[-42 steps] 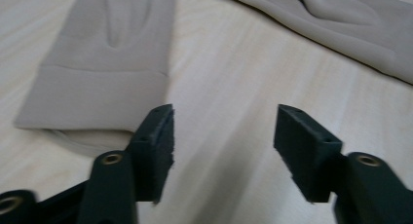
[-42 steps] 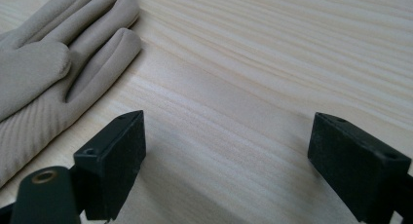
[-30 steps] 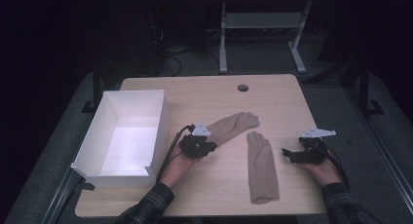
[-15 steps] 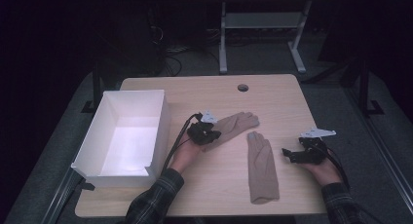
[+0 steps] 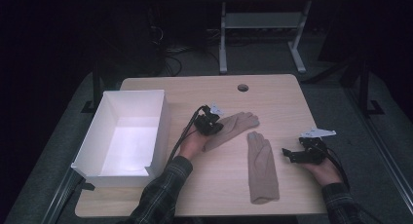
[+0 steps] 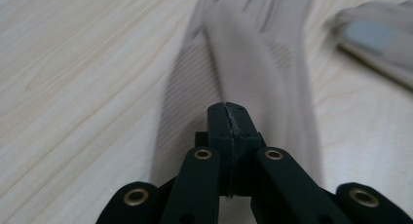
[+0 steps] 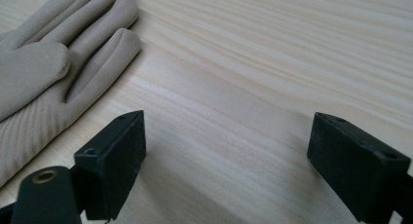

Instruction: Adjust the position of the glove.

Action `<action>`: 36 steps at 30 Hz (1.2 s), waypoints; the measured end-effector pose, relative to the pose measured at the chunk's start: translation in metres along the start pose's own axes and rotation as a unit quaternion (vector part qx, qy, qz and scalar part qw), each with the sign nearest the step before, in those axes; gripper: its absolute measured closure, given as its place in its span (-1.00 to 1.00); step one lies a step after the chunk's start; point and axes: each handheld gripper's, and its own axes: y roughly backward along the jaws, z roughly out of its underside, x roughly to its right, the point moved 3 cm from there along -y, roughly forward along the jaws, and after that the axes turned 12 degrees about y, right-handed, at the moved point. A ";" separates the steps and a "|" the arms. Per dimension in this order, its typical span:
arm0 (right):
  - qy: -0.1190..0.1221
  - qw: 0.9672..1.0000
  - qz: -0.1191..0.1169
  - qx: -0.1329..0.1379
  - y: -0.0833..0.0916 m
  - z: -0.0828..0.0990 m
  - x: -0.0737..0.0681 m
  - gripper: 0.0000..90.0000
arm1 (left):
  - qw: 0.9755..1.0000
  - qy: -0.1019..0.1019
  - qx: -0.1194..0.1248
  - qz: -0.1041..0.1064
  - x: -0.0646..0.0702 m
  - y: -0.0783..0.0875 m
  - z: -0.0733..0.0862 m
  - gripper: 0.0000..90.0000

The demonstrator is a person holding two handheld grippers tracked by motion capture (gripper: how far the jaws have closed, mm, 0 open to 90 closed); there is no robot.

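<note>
A: Nearest, the right gripper [image 5: 288, 153] rests low on the table [image 5: 292, 97], jaws spread wide, nothing between them; the upright glove [image 5: 261, 168] lies just beside it

B: And the other hand?

A: The left gripper [image 5: 217, 125] reaches forward, forearm angled in, over the slanted glove [image 5: 234, 127]

B: Holding it?

A: Its own view shows the jaws pressed together above the blurred cuff [image 6: 243, 63], gripping nothing; the white box [image 5: 160, 121] sits beyond, in the high view

Left gripper [image 5: 214, 121] fingers pressed together; right gripper [image 5: 288, 154] fingers spread wide.
</note>
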 end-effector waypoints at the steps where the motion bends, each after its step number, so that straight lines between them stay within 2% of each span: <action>1: 0.000 1.000 0.000 0.000 0.000 0.000 0.000 -0.70 | 1.000 0.009 -0.002 0.000 -0.001 -0.003 0.002 0.99; 4: 0.000 1.000 0.000 0.000 0.000 0.000 0.000 -0.70 | 1.000 0.015 -0.004 0.003 -0.004 -0.002 0.005 0.99; 9: -0.001 1.000 0.000 0.000 0.000 0.000 0.000 -0.70 | 1.000 0.017 -0.007 -0.004 -0.003 0.004 0.011 0.99; 12: 0.000 1.000 0.000 0.000 0.000 0.000 0.000 -0.70 | 1.000 0.029 -0.009 -0.002 -0.001 0.011 0.018 0.99; 18: 0.000 1.000 0.001 0.000 0.000 0.000 0.000 -0.70 | 1.000 0.027 -0.013 -0.005 0.006 0.024 0.033 0.99; 23: -0.001 1.000 0.001 0.000 0.000 0.000 0.000 -0.70 | 0.999 0.035 -0.019 0.000 0.013 0.033 0.043 0.99; 25: -0.002 1.000 0.001 0.000 0.000 0.000 0.000 -0.70 | 0.999 0.030 -0.022 0.001 0.015 0.037 0.047 0.99; 28: -0.002 1.000 0.001 0.000 0.000 0.000 0.000 -0.70 | 0.999 0.035 -0.023 0.007 0.020 0.043 0.055 0.99; 31: -0.002 1.000 0.001 0.000 0.000 0.000 0.000 -0.70 | 0.999 0.032 -0.027 0.013 0.025 0.049 0.062 0.99; 36: -0.002 1.000 0.001 0.000 0.000 0.000 0.000 -0.70 | 0.998 0.039 -0.030 0.032 0.032 0.060 0.076 0.99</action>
